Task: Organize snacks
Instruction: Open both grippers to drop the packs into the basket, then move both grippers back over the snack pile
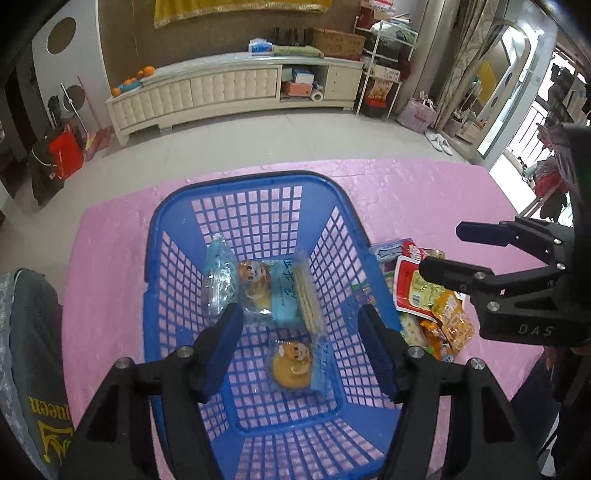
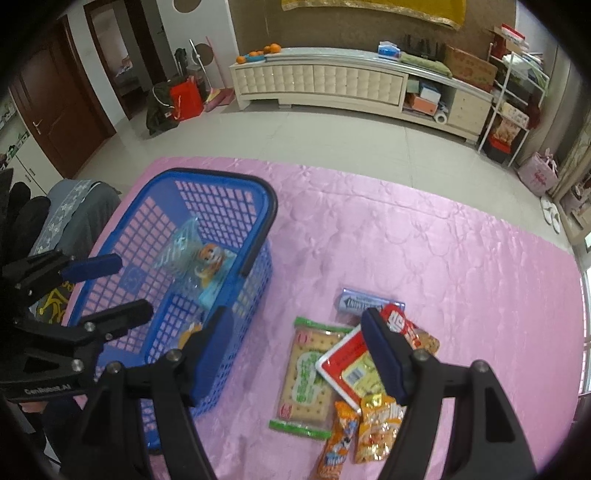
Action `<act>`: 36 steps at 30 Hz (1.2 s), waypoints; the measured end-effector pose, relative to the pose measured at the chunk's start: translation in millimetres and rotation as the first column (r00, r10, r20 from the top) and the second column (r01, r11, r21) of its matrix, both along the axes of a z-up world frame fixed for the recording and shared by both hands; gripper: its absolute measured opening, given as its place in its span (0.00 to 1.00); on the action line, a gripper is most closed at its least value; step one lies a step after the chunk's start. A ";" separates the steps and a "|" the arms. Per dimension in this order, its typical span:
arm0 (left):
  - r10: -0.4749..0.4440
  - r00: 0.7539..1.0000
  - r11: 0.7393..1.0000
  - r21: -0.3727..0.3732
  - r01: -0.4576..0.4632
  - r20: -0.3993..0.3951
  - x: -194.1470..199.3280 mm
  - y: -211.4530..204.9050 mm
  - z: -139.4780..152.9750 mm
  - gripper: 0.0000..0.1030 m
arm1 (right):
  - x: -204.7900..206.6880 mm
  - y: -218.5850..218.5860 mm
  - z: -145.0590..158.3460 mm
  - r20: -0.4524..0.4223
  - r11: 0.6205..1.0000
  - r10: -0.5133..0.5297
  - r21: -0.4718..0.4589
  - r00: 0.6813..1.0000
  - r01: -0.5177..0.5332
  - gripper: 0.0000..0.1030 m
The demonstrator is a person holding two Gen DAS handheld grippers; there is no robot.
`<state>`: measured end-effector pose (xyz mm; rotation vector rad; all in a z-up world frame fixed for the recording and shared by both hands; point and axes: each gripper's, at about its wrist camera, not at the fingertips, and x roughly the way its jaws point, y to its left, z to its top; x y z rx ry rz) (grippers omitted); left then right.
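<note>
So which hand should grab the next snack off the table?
Probably the right. The right gripper hangs open above the snack pile, while the left gripper is open over the blue basket.

A cream cabinet [image 2: 325, 79] lines the brown wall [image 2: 258, 26] over pale floor tiles [image 2: 314, 136].

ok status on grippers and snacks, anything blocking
Left gripper open over basket, empty. Right gripper open above snack pile, empty. Four packets in basket, rest on the cloth. Nothing blocking.
</note>
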<state>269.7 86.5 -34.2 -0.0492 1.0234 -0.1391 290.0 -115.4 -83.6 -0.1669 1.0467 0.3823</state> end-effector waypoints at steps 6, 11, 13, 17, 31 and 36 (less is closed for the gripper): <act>-0.005 0.999 1.000 0.003 0.005 0.046 -24.0 -8.5 18.8 0.64 | -25.1 -3.4 14.4 0.013 1.000 0.015 0.011 1.000 -0.015 0.74; -0.015 0.996 1.000 -0.003 0.015 0.091 -48.0 -20.6 30.3 0.64 | -48.6 -11.7 24.3 0.031 0.999 0.008 0.034 0.999 -0.009 0.74; -0.024 0.995 1.000 0.002 0.024 0.100 -56.6 -30.0 31.7 0.64 | -58.5 -19.6 25.7 0.035 0.999 -0.005 0.052 0.999 0.003 0.74; -0.046 0.993 0.999 0.015 0.045 0.112 -70.9 -47.7 32.9 0.64 | -76.5 -32.8 24.6 0.027 0.997 -0.021 0.069 0.999 0.019 0.74; -0.049 0.984 0.999 0.030 0.045 0.169 -125.3 -111.6 13.9 0.64 | -143.3 -96.5 22.9 0.132 0.993 -0.107 0.072 0.985 0.098 0.74; -0.043 0.984 0.999 0.015 0.041 0.174 -133.8 -135.1 -1.9 0.64 | -155.0 -118.6 8.7 0.147 0.992 -0.125 0.047 0.981 0.119 0.74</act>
